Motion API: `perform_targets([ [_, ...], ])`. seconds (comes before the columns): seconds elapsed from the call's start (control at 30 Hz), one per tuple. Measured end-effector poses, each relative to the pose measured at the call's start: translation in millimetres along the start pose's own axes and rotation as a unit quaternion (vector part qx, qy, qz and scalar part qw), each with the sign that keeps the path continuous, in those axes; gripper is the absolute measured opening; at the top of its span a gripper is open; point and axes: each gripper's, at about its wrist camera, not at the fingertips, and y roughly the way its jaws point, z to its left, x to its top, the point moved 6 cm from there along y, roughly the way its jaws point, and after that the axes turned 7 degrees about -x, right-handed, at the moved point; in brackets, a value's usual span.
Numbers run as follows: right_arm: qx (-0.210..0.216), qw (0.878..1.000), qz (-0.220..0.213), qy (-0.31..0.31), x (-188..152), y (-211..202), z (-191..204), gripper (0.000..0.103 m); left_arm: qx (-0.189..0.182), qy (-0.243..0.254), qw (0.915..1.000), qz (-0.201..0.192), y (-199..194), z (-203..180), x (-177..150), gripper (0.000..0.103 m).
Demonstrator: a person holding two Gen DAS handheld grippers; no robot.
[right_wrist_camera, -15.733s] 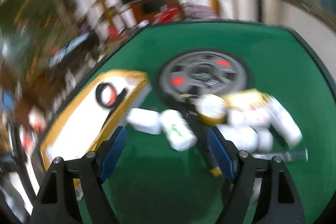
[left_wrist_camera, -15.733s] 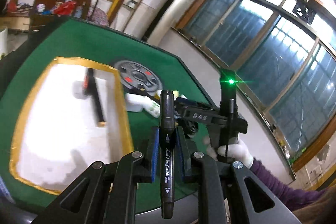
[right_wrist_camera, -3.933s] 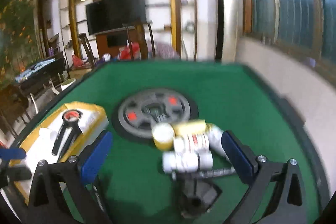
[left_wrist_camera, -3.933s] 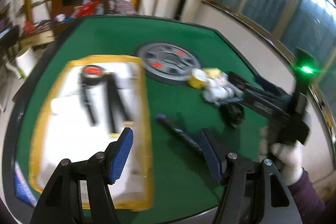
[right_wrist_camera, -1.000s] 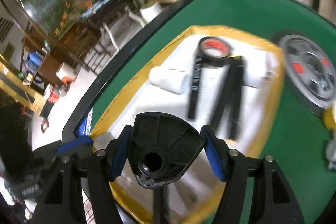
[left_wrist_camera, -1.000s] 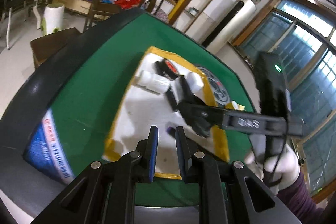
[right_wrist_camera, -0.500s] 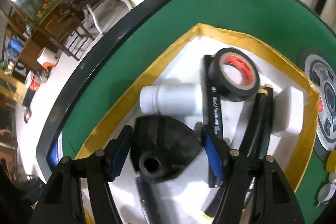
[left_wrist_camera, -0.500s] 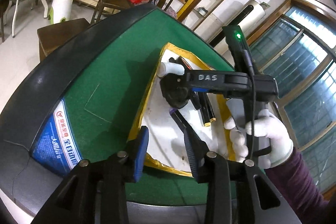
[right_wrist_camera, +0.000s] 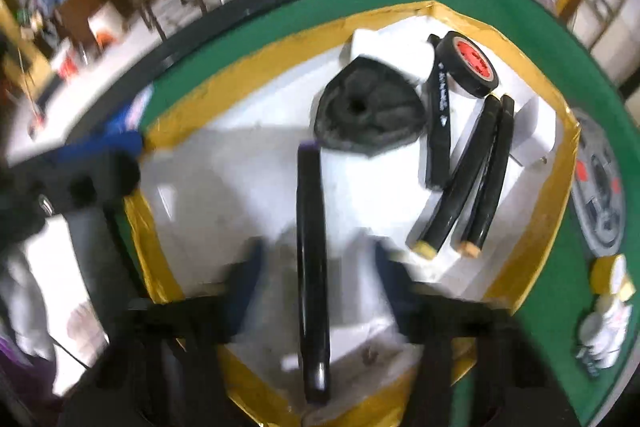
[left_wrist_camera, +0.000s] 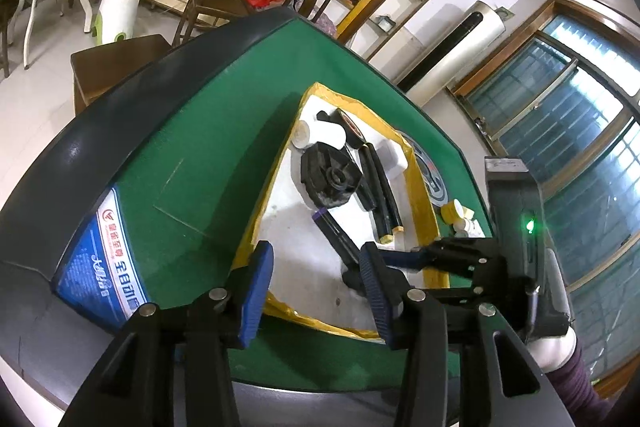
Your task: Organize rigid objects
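Observation:
A white tray with a yellow rim (right_wrist_camera: 560,195) lies on the green table. A black three-lobed knob (right_wrist_camera: 368,115) rests in it, free of both grippers. A black marker with a purple cap (right_wrist_camera: 312,267) lies lengthwise between the blurred fingers of my right gripper (right_wrist_camera: 320,279). Its jaws are closing, and the pads stand clear of the marker. My left gripper (left_wrist_camera: 316,291) hovers over the tray's near edge (left_wrist_camera: 320,319). Its jaws are opening with nothing between them. The knob (left_wrist_camera: 330,181) and marker (left_wrist_camera: 336,235) lie beyond it.
Also in the tray are a black tape roll (right_wrist_camera: 468,67), two yellow-tipped black markers (right_wrist_camera: 468,179), another marker (right_wrist_camera: 438,131), a white bottle (right_wrist_camera: 384,47) and a white block (right_wrist_camera: 532,131). Right of the tray sit a weight plate (right_wrist_camera: 596,187) and small bottles (right_wrist_camera: 608,307). A gloved hand (left_wrist_camera: 556,343) holds the right gripper.
My right gripper let go of the black knob, which now lies in the tray, and drew back over the purple-capped marker. My left gripper opened and left that marker on the tray.

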Motion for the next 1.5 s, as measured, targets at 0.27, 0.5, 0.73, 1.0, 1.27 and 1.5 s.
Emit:
perform_targets([
  [0.27, 0.02, 0.999, -0.033, 0.016, 45.5, 5.0, 8.8, 0.015, 0.021, 0.002, 0.9997, -0.013, -10.5, -9.2, 1.2, 0.053],
  [0.5, 0.104, 0.975, -0.129, 0.149, 44.7, -44.9, -56.5, 0.069, 0.01, 0.012, 0.9998, -0.015, -19.4, -17.7, 2.9, 0.053],
  [0.73, -0.027, 0.949, -0.171, 0.265, -55.4, -85.1, -194.6, 0.069, -0.019, 0.071, 0.9973, 0.009, -3.0, -66.9, -7.7, 0.061],
  [1.0, -0.181, 0.865, -0.125, 0.452, -208.0, -54.8, -365.2, 0.069, -0.052, 0.147, 0.9857, 0.063, 29.6, -135.5, -34.7, 0.061],
  [1.27, -0.048, 0.852, -0.138, 0.503, -248.5, -26.8, -388.0, 0.071, -0.051, 0.166, 0.9793, 0.104, 57.3, -171.5, -60.4, 0.061],
  [1.5, 0.024, 0.903, -0.145, 0.404, -220.7, -30.5, -307.2, 0.073, -0.045, 0.174, 0.9749, 0.132, 78.6, -185.9, -75.4, 0.061],
])
